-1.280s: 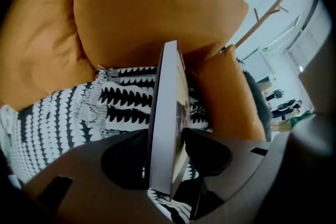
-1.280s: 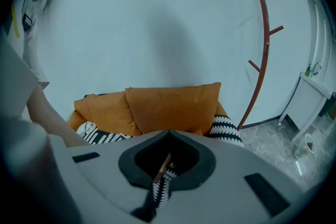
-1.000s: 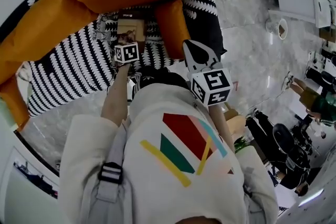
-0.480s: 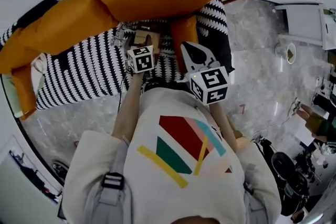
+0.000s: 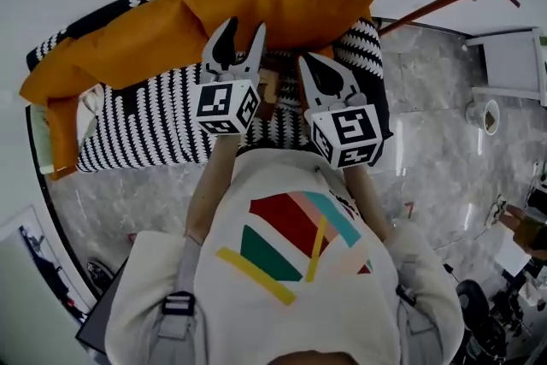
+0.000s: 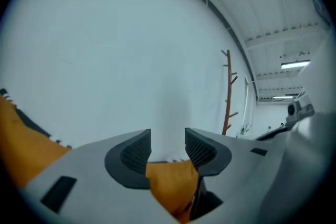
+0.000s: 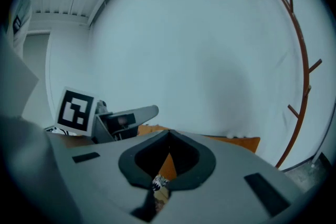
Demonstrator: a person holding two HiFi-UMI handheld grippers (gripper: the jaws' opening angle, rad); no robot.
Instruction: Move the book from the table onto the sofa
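Book (image 5: 268, 90) on sofa (image 5: 145, 120), between left gripper (image 5: 244, 30) and right gripper (image 5: 306, 61), untouched

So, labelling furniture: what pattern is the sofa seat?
Sofa seat: black-and-white stripes; clearest in the head view.

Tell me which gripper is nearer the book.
Right, probably. The right gripper points down just right of the book on the sofa; the left gripper is higher, left of it, aimed at the wall.
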